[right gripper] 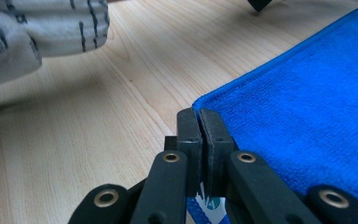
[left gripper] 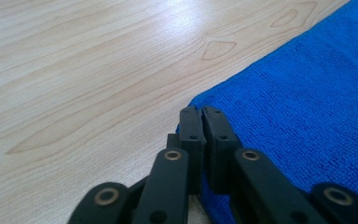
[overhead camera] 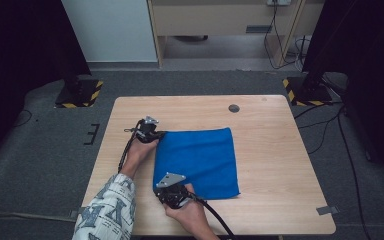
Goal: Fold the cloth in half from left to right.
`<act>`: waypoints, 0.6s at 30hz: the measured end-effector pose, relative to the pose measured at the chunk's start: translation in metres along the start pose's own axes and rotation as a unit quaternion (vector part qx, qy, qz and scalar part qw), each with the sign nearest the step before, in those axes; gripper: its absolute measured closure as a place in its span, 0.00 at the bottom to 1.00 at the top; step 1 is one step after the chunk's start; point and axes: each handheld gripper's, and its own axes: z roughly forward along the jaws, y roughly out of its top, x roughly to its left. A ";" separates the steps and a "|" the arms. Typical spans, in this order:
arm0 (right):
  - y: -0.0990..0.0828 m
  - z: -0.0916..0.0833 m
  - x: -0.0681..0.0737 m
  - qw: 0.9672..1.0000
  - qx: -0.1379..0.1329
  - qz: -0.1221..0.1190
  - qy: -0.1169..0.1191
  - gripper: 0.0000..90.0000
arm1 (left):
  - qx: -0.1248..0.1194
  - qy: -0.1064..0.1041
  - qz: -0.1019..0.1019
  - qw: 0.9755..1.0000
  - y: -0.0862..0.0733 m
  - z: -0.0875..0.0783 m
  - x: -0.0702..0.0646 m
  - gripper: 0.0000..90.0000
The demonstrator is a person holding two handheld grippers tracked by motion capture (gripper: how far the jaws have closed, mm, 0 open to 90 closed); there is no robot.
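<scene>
Blue cloth [overhead camera: 197, 161] lies flat on the desk [overhead camera: 275, 165], spread as a rough square slightly left of centre, nearer the front edge than the back. No folds yet; all four edges look free.

You have both of its left-hand corners pinched. That reads as the set-up for a fold or a lift: two corners on one side give you control of a whole edge, so the cloth should travel evenly and not bunch.

Left gripper [left gripper: 200, 113]: jaws closed tight on the cloth's far-left corner, the blue hem caught between the pads. No earlier look to compare.

Right gripper [right gripper: 198, 115]: jaws fully together on the near-left corner, close to the desk's front edge; a white care label [right gripper: 205, 205] peeks out beneath them.

Your patterned sleeve [overhead camera: 107, 212] enters over the desk's front-left corner. Both grippers sit low, pads almost on the wood.
</scene>
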 end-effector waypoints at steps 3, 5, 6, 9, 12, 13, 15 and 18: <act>0.001 -0.002 0.000 1.000 -0.003 -0.001 0.002 0.98 | -0.004 -0.003 -0.010 1.000 0.002 -0.001 0.000 0.98; 0.003 -0.004 0.001 1.000 -0.007 -0.003 0.002 0.98 | -0.013 -0.005 -0.015 1.000 0.005 -0.004 -0.002 0.98; 0.004 -0.005 0.001 1.000 -0.010 -0.003 0.001 0.98 | -0.015 -0.007 -0.014 1.000 0.007 -0.006 -0.003 0.98; 0.006 -0.008 0.001 1.000 -0.014 -0.004 -0.001 0.98 | -0.026 -0.011 -0.008 1.000 0.015 -0.013 -0.008 0.98; 0.008 -0.011 0.001 1.000 -0.015 -0.008 -0.005 0.98 | -0.034 -0.010 -0.006 0.999 0.020 -0.019 -0.011 0.98; 0.009 -0.011 0.001 1.000 -0.015 -0.007 -0.005 0.98 | -0.038 -0.010 -0.006 0.999 0.022 -0.021 -0.012 0.99; 0.011 -0.014 0.002 1.000 -0.018 -0.009 -0.006 0.98 | -0.033 -0.012 -0.006 0.999 0.025 -0.025 -0.013 0.99; 0.014 -0.019 0.004 1.000 -0.024 -0.011 -0.011 0.98 | -0.039 -0.014 -0.004 0.999 0.030 -0.031 -0.015 0.99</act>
